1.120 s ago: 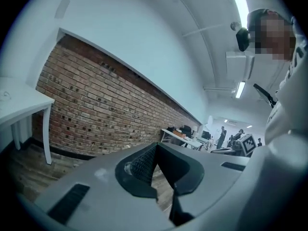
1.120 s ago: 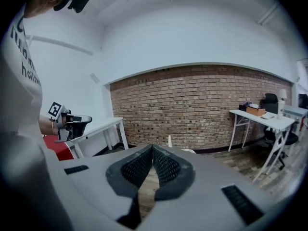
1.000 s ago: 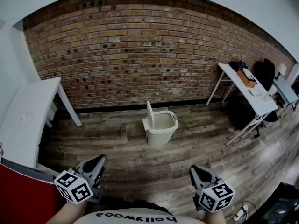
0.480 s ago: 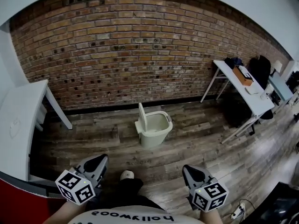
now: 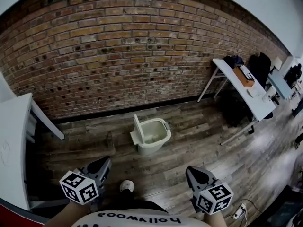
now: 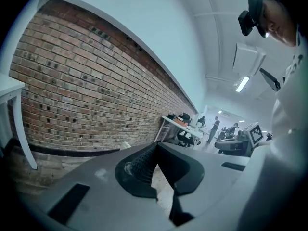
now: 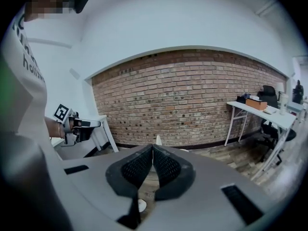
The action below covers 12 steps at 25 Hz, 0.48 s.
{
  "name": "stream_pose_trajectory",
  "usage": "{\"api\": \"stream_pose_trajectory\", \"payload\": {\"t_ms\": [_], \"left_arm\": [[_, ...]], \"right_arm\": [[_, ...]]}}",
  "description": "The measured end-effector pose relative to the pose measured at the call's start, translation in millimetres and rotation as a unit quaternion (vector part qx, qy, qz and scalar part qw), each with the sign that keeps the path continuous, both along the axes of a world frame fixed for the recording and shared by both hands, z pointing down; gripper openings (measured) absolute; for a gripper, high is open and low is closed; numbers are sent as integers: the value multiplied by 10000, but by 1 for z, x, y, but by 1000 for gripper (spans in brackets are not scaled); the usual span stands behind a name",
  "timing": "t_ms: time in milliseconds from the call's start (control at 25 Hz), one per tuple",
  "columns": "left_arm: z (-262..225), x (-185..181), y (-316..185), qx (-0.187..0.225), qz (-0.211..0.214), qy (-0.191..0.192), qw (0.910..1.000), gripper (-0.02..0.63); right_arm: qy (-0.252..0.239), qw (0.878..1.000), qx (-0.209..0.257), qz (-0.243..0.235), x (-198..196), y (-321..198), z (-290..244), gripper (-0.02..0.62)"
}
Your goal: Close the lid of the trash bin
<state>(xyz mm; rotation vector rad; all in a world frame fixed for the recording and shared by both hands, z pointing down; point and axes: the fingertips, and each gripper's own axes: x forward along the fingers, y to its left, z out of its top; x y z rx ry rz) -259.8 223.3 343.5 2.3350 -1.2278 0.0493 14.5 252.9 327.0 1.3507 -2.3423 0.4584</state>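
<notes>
A cream trash bin (image 5: 152, 135) stands on the wooden floor near the brick wall, its lid (image 5: 137, 126) upright on the bin's left side. Both grippers hang low at my sides, well short of the bin. The left gripper (image 5: 104, 161) is shut with nothing in it; in the left gripper view its jaws (image 6: 156, 146) meet at the tips, with the lid (image 6: 125, 145) peeking above them. The right gripper (image 5: 191, 170) is also shut and empty; in the right gripper view its tips (image 7: 152, 147) touch just below the lid (image 7: 158, 139).
A white table (image 5: 13, 141) stands at the left. Another white table (image 5: 239, 91) at the right carries a box and bags, with dark chairs behind. The brick wall (image 5: 118, 46) backs the bin. My shoe (image 5: 126, 186) shows between the grippers, and a power strip (image 5: 241, 213) lies at the lower right.
The view has moved closer to the wall; the bin has shifted left and down in the head view. A shoe has come into view. Both grippers stay shut and low.
</notes>
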Motion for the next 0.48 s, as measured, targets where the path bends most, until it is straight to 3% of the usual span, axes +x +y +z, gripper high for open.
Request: {"api": "stream_pose_trajectory", "payload": {"t_ms": [480], "left_arm": [[13, -25, -107, -310, 509, -179, 9981, 6]], "right_arm": [[353, 9990, -276, 34, -47, -95, 8, 11]]}}
